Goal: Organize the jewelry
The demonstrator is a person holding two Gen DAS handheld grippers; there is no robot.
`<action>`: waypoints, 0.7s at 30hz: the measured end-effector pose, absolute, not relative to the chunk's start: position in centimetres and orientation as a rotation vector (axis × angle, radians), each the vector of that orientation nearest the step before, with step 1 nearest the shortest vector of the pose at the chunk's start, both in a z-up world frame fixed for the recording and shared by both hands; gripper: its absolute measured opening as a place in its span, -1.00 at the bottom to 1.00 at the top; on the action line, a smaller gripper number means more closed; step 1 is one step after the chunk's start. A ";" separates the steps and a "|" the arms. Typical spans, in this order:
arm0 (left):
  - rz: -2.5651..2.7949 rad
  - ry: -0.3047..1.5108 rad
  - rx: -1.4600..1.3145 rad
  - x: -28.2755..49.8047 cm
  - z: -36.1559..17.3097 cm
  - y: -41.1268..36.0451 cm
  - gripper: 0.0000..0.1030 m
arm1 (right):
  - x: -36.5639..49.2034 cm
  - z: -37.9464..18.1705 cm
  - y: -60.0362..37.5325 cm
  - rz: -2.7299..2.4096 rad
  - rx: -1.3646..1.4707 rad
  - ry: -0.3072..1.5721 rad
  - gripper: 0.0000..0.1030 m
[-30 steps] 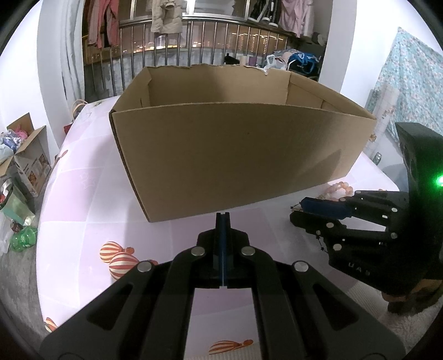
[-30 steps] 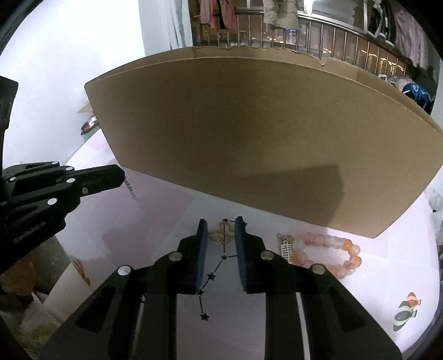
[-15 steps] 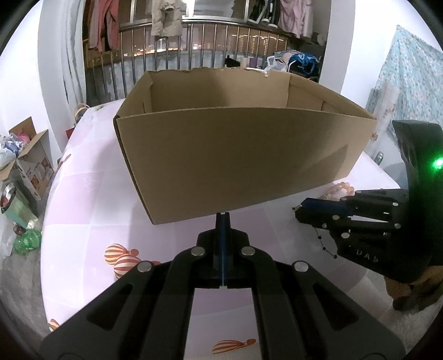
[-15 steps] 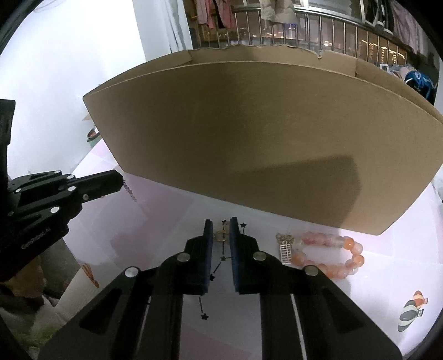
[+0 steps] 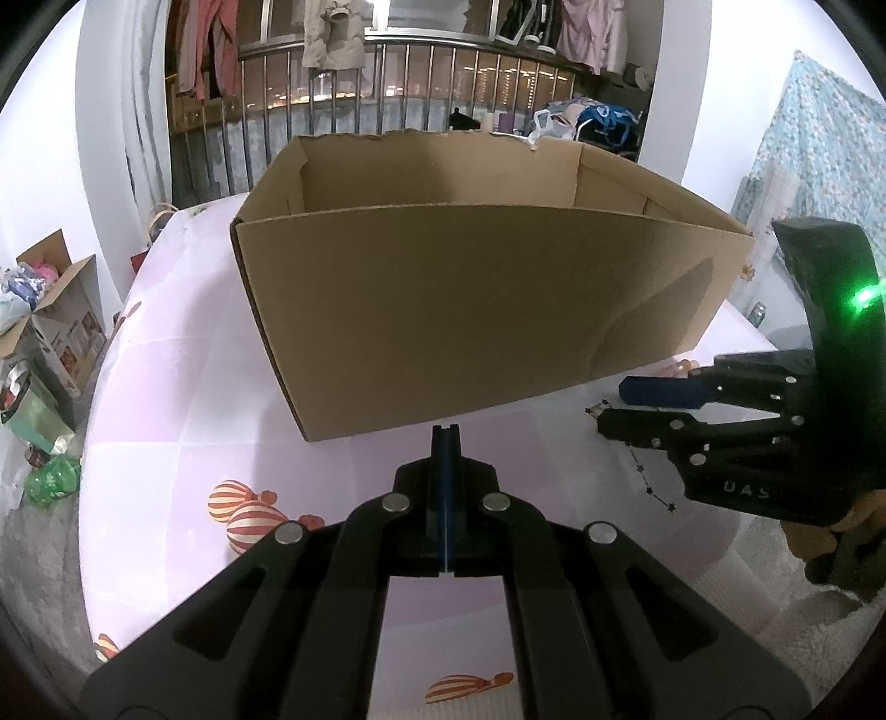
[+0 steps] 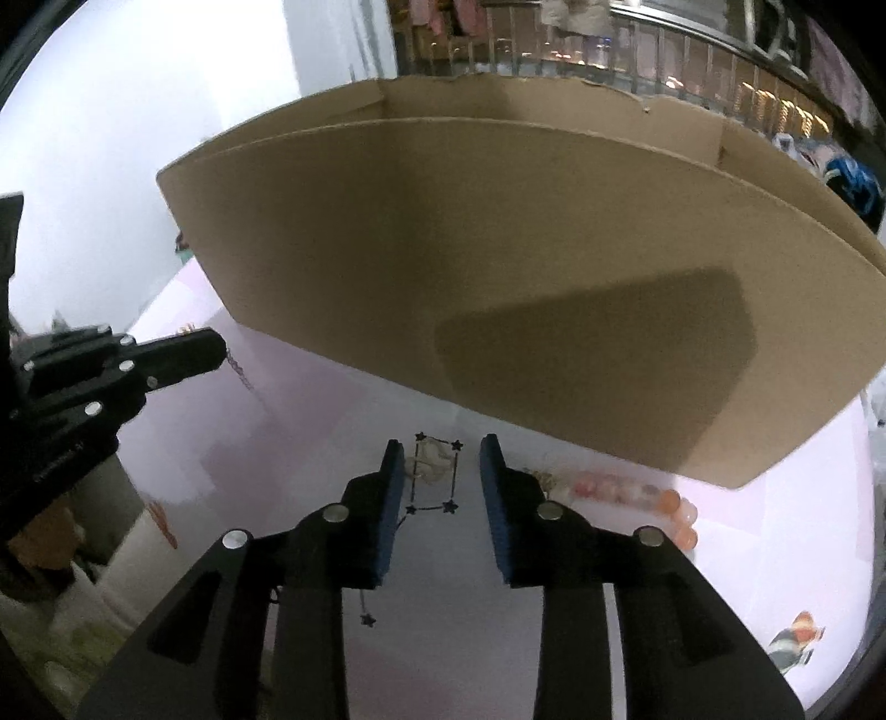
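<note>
A large open cardboard box (image 5: 470, 310) stands on the pink tablecloth (image 5: 183, 399); it fills the right wrist view too, as box (image 6: 498, 266). My right gripper (image 6: 441, 447) hovers just before the box's near wall. Its jaws are opening, and a small pale trinket (image 6: 431, 464) lies on the cloth between the fingertips, untouched. A pink bead bracelet (image 6: 642, 495) lies to its right. My left gripper (image 5: 446, 437) is shut, held low before the box. A thin chain (image 6: 241, 370) shows beside the left gripper (image 6: 207, 349); I cannot tell if it is pinched.
The cloth carries printed black stars (image 6: 451, 507) and striped balloons (image 5: 243, 507). The right gripper (image 5: 614, 401) reaches in from the right in the left wrist view. Beyond the table are a railing with hung clothes (image 5: 332, 39) and an open carton on the floor (image 5: 61, 315).
The right jaws closed almost fully around the small trinket, then spread apart again. The right view now looks slightly more over the box's rim. The left gripper stayed put.
</note>
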State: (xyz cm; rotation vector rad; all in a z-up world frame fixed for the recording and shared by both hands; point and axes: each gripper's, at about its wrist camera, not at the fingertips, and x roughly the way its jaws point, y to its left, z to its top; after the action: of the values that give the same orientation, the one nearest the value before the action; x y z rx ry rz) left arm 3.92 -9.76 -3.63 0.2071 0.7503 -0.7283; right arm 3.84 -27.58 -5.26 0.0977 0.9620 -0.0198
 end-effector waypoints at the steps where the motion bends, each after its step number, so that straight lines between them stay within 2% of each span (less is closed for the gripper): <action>1: -0.730 0.750 0.208 3.9 -3.6 -9.8 -1.00 | 4.0 -5.2 -27.5 -0.009 0.082 0.972 -0.44; 15: -0.735 0.756 0.203 3.7 -4.0 -9.9 -1.00 | 5.5 -4.8 -26.4 0.037 0.019 1.076 -0.48; 18: -0.731 0.753 0.200 3.7 -3.9 -9.9 -1.00 | 6.8 -4.9 -26.2 0.034 0.033 1.094 -0.61; 21: -0.729 0.751 0.196 3.6 -3.9 -9.9 -1.00 | 7.4 -4.9 -26.2 0.033 0.056 1.107 -0.61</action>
State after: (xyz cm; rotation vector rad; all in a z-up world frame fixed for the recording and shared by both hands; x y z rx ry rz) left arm 3.59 -9.89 -3.89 0.1962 0.7511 -0.7288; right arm 7.39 -26.25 -4.87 0.0563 1.1070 0.0328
